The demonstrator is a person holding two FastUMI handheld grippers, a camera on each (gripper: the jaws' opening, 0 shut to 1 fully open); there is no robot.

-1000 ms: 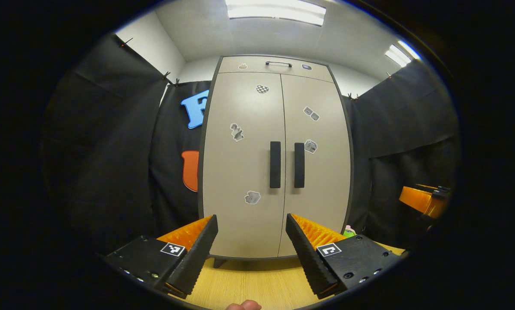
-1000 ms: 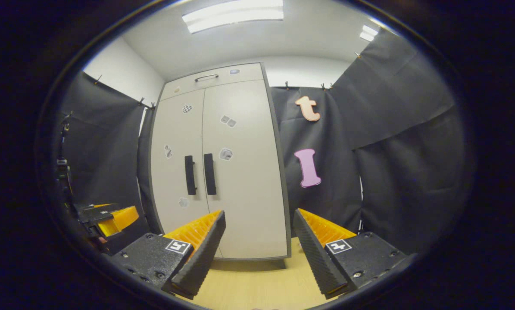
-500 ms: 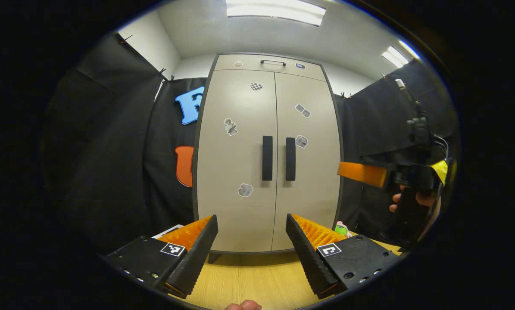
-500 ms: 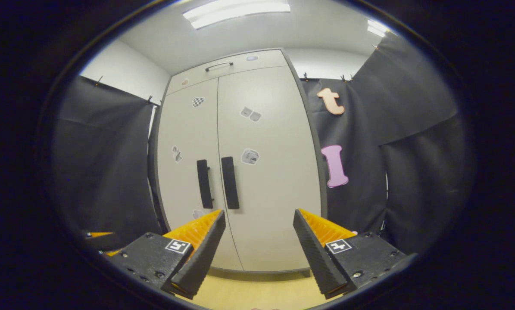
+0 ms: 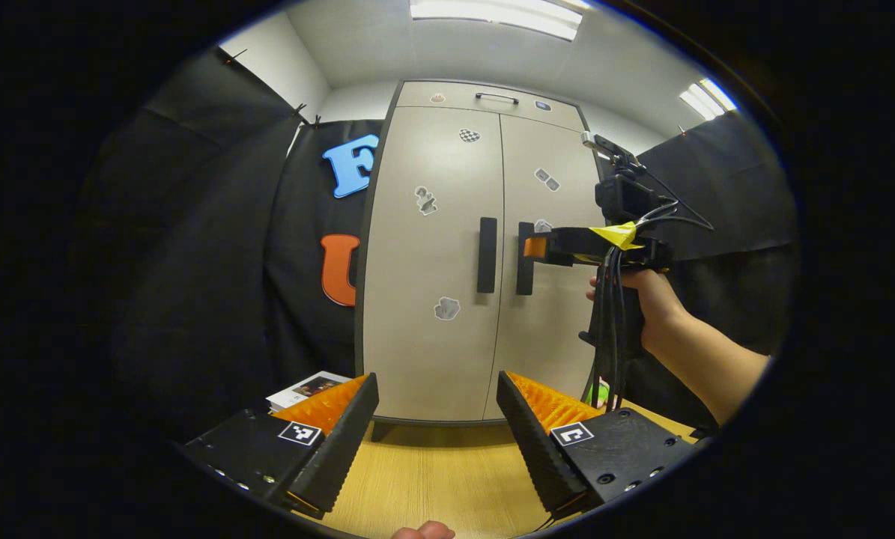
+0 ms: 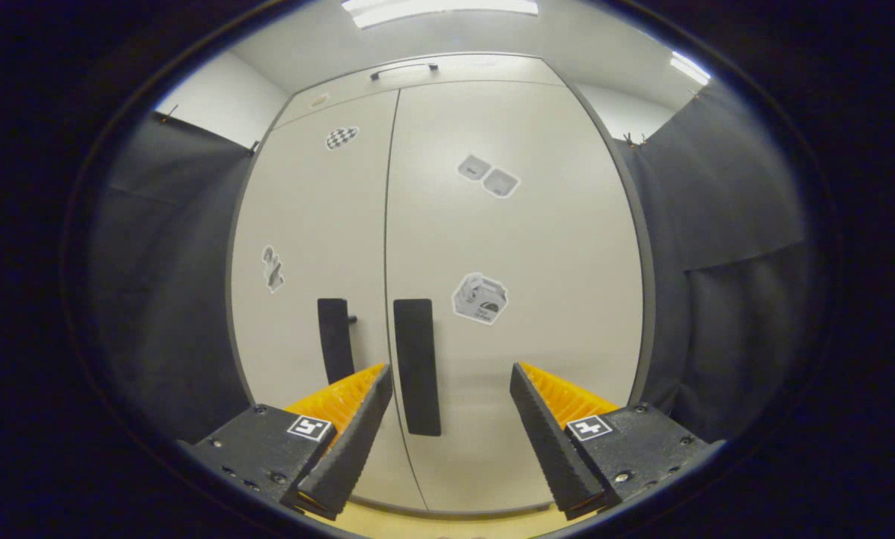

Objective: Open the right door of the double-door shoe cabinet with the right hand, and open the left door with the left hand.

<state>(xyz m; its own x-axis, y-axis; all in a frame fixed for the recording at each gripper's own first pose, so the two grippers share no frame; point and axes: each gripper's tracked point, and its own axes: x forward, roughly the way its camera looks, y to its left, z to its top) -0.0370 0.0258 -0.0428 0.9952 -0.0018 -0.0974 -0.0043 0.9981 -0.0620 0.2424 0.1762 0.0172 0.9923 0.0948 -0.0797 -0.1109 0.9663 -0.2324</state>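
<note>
The beige double-door shoe cabinet (image 5: 432, 187) stands ahead with both doors shut. Two dark vertical handles flank the centre seam: the left door's handle (image 5: 487, 254) and the right door's handle (image 5: 525, 258). My left gripper (image 5: 438, 442) is open, low and well back from the cabinet. A hand (image 5: 645, 292) holds my right gripper (image 5: 535, 247) level, its tip just in front of the right handle. In the right gripper view the right gripper (image 6: 451, 442) is open, with the right door's handle (image 6: 417, 367) between and beyond its fingers, toward the left one. The left handle (image 6: 335, 350) is beside it.
A light wooden surface (image 5: 432, 479) runs up to the cabinet's foot. A booklet (image 5: 305, 388) lies at the lower left, a small green object (image 5: 602, 393) at the lower right. A drawer with a thin handle (image 5: 496, 97) tops the cabinet. Cables (image 5: 610, 329) hang from the right gripper.
The right gripper has moved forward and left toward the cabinet, so the right handle now looms large before its fingers. The left gripper has barely shifted. Both doors stay shut.
</note>
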